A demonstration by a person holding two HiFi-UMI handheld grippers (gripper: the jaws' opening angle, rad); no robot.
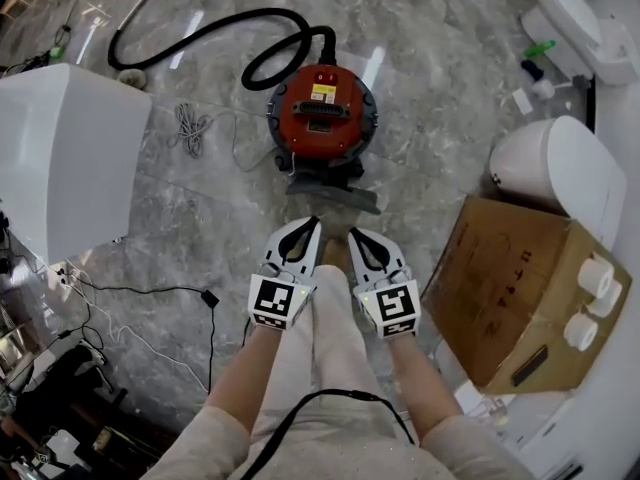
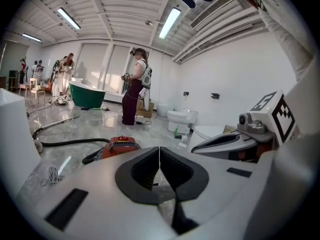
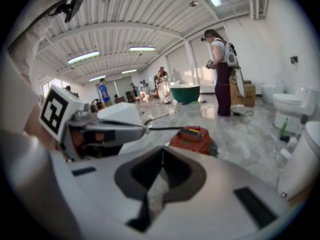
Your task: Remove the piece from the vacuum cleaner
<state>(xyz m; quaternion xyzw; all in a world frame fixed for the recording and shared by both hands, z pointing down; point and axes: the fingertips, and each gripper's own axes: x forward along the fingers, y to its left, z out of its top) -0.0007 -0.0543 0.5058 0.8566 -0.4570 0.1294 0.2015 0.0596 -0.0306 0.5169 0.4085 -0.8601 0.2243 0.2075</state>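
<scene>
**Inventory.** In the head view:
- one vacuum cleaner
- one black hose
- one cardboard box
- one white cabinet
- one loose coil of pale cord
- one green bottle
- one toilet at the right and a second toilet at the top right
- two paper rolls, ends showing at the box's right edge
- two hand-held grippers

**Vacuum cleaner.**
- It has a round drum body with a red lid, a black recess at the lid's centre and a dark base.
- The hose joins at the far side, makes one loop and runs toward the upper left.
- A dark grey attachment projects from the near side and touches the body. It ends in a flat grey plate.
- The unit stands on the grey marble floor, straight ahead of the grippers and clear of both.

**Markings.**
- One yellow label sits on the red lid. Its text is too small to read.
- The dark print on the box is not legible.
- Each gripper carries one cube with black-and-white square markers.

**Tool state.**
- The left gripper and the right gripper sit side by side above the person's legs, tips toward the vacuum cleaner.
- On each, the jaws are fully closed, pad against pad, with nothing between them.
</scene>
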